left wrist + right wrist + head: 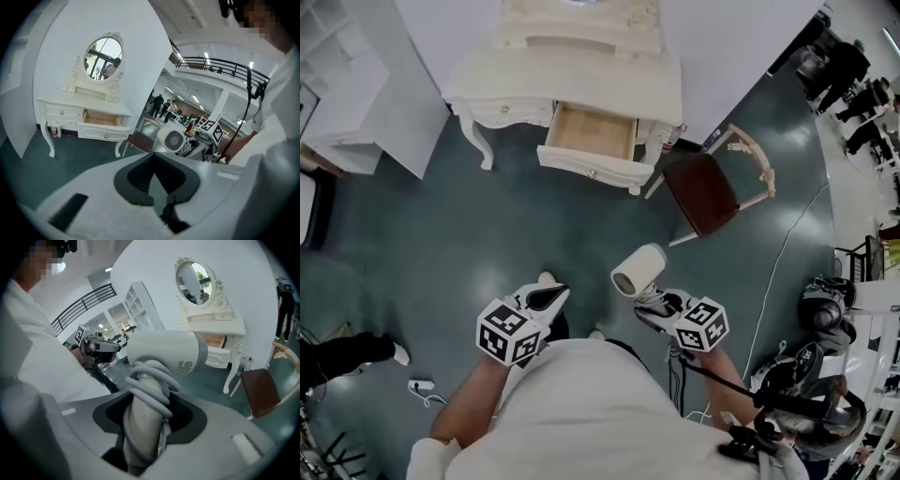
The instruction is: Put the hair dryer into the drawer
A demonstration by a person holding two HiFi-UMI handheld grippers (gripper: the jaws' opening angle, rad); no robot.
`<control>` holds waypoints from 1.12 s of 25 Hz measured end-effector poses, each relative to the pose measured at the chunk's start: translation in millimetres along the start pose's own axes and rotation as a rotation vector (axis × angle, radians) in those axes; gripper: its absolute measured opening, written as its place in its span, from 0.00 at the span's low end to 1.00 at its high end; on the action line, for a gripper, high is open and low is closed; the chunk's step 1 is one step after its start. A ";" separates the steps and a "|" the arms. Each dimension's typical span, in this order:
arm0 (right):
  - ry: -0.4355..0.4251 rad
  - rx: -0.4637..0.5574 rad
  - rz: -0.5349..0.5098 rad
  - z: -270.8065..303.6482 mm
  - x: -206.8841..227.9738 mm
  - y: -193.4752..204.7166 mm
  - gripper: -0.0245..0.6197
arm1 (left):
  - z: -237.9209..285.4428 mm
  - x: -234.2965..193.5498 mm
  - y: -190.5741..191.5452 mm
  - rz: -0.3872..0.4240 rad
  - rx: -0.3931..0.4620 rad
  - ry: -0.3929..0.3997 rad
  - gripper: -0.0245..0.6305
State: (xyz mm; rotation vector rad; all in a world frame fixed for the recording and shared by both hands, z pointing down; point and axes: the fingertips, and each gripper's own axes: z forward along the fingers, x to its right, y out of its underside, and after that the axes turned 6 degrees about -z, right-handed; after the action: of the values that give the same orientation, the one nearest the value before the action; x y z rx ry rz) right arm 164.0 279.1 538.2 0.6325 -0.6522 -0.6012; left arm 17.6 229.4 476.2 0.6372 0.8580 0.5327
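Observation:
A white hair dryer [637, 270] with its grey cord wound round the handle is held upright in my right gripper [654, 302], which is shut on the handle [145, 427]. The dryer's barrel [164, 355] lies across the right gripper view, and its rear grille [174, 139] shows in the left gripper view. My left gripper [551, 295] is beside it on the left, jaws together with nothing in them [154, 176]. Ahead stands a white dressing table [581, 80] with its wooden-lined drawer [591, 131] pulled out; the drawer [99, 118] looks bare inside.
A chair with a dark red seat [703, 192] stands right of the table, turned aside. An oval mirror [104, 57] tops the table. White shelving [347, 84] is at far left. Equipment and cables [811, 375] crowd the right; a power strip [422, 385] lies on the teal floor.

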 end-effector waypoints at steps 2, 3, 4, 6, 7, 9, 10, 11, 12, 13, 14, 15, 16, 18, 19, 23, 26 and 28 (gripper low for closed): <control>0.014 0.001 0.000 12.9 12.1 -30.9 0.37 | -2.4 -22.0 -28.4 0.024 0.000 0.023 0.03; 0.022 0.002 -0.003 19.2 18.3 -46.5 0.37 | -4.8 -32.5 -42.4 0.036 0.003 0.033 0.03; 0.031 0.002 -0.008 25.5 24.4 -61.4 0.37 | -7.9 -43.2 -55.5 0.046 0.007 0.043 0.03; 0.048 0.002 -0.018 39.2 35.5 -89.3 0.37 | -15.9 -66.2 -77.1 0.054 0.014 0.058 0.03; 0.055 0.003 -0.021 46.7 40.3 -102.1 0.37 | -20.3 -78.2 -85.3 0.057 0.014 0.065 0.03; 0.067 0.002 -0.028 61.5 50.9 -124.4 0.37 | -26.9 -103.1 -96.8 0.065 0.008 0.068 0.03; 0.072 -0.001 -0.029 68.8 57.1 -133.8 0.37 | -28.4 -116.0 -100.4 0.065 0.003 0.065 0.03; 0.075 -0.004 -0.027 75.8 63.4 -142.1 0.37 | -29.3 -128.2 -103.4 0.060 -0.001 0.061 0.03; 0.075 -0.009 -0.023 82.2 69.4 -149.2 0.37 | -30.3 -138.5 -106.2 0.050 -0.002 0.059 0.03; 0.073 -0.015 -0.021 87.7 75.2 -155.7 0.37 | -31.9 -147.0 -109.4 0.037 0.003 0.057 0.03; 0.071 -0.024 -0.023 92.3 81.0 -162.2 0.37 | -33.8 -154.1 -113.1 0.024 0.010 0.055 0.03; 0.070 -0.034 -0.029 96.1 87.4 -168.9 0.36 | -35.2 -160.8 -116.9 0.011 0.018 0.052 0.03; 0.071 -0.047 -0.037 99.6 95.3 -175.6 0.37 | -35.4 -167.5 -120.4 -0.001 0.023 0.046 0.03; 0.072 -0.074 -0.056 108.3 115.6 -188.0 0.37 | -30.7 -181.2 -126.2 -0.018 0.023 0.033 0.03; 0.069 -0.089 -0.068 113.7 127.2 -193.4 0.37 | -26.6 -187.9 -129.0 -0.021 0.020 0.027 0.03; 0.036 -0.131 -0.113 136.3 175.1 -216.5 0.37 | -8.8 -213.2 -148.7 -0.038 0.028 -0.007 0.03; 0.004 -0.160 -0.141 151.0 209.1 -236.7 0.37 | 3.3 -228.6 -174.8 -0.050 0.047 -0.050 0.03; -0.019 -0.192 -0.166 161.9 232.1 -248.3 0.37 | 10.6 -235.7 -196.2 -0.059 0.070 -0.077 0.03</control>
State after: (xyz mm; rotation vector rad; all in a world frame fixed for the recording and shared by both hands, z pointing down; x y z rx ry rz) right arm 124.6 -95.1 551.1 0.5046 -0.5553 -0.8156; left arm -69.0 -64.8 466.4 0.6896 0.8234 0.4236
